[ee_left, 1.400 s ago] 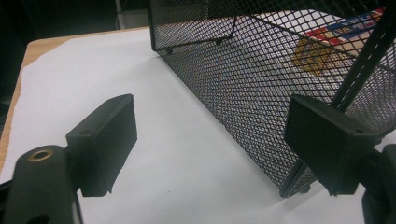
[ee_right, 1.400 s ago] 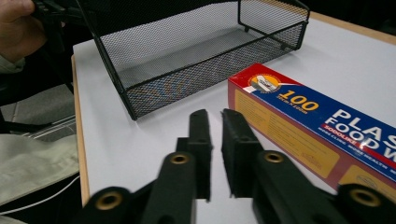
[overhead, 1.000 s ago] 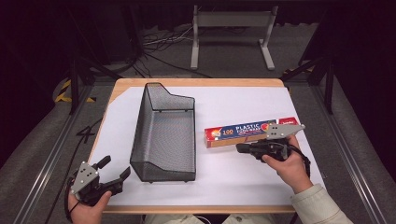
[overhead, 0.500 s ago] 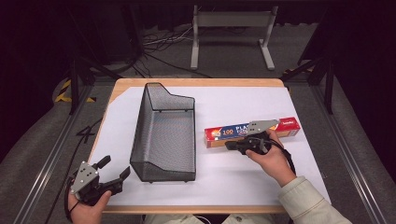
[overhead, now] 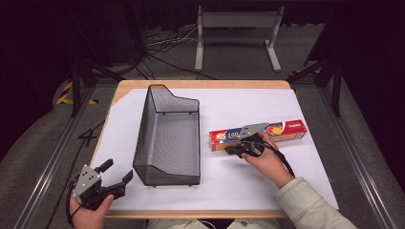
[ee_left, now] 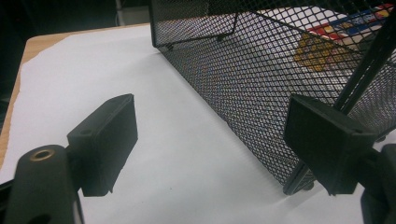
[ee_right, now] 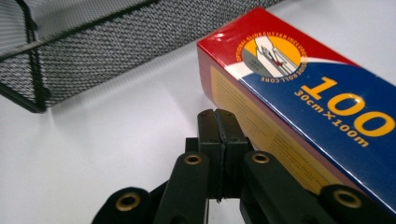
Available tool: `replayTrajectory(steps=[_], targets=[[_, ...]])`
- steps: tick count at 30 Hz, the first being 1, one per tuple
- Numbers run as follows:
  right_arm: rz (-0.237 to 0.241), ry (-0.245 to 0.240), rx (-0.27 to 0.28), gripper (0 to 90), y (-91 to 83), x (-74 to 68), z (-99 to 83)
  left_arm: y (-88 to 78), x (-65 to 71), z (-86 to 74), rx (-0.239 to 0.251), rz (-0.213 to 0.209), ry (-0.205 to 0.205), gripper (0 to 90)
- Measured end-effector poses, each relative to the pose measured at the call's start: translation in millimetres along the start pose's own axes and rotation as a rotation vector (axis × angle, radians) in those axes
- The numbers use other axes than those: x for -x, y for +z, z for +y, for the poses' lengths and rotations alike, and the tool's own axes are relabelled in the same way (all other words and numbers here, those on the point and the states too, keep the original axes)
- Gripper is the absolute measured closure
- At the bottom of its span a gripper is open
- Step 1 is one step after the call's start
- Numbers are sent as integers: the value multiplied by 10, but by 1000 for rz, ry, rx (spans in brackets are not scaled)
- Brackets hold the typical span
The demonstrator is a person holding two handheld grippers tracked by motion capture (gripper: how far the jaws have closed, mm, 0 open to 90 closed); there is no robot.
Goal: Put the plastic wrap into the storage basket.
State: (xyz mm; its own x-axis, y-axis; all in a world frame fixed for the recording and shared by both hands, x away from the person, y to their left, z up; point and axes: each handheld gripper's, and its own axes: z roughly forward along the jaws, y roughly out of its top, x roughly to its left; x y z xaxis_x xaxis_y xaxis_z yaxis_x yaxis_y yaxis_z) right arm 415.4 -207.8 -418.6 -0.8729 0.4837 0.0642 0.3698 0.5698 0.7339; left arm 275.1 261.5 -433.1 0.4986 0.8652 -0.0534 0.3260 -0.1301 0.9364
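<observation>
On the white paper-covered surface [overhead: 286, 167], a long glossy cardboard box [overhead: 286, 130], red and blue, lying flat to the right of the black wire-mesh basket [overhead: 167, 143]. Right tongs [overhead: 234, 150] pressed shut, empty, tips at the box's near long side. Left tongs [overhead: 117, 172] spread wide, empty, by the basket's near corner

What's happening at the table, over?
Right gripper jaws shut, empty, beside plastic wrap box. Left gripper open, near mesh basket. Nothing in the way.
</observation>
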Motion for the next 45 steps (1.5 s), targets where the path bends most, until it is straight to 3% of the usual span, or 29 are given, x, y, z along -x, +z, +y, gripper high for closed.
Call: replayTrajectory(steps=[3,9,17,30,37,43,45], targets=[[-13,7,-31,900,65,24,-15,0,-1,-1,0,0,-1,183],[-2,31,-27,900,129,62,-8,22,5,-7,-12,-13,-2,182],[-62,6,-44,900,188,62,59,27,-4,-11,-15,-19,-7,179],[-142,109,-17,900,344,234,197,31,-11,-16,-18,-25,-8,179],[-197,119,-20,900,400,333,274,31,-11,-17,-17,-26,-8,178],[-213,154,-10,900,412,424,287,34,-13,-19,-19,-27,-9,179],[-192,150,1,900,389,414,292,33,-15,-19,-18,-28,-9,179]])
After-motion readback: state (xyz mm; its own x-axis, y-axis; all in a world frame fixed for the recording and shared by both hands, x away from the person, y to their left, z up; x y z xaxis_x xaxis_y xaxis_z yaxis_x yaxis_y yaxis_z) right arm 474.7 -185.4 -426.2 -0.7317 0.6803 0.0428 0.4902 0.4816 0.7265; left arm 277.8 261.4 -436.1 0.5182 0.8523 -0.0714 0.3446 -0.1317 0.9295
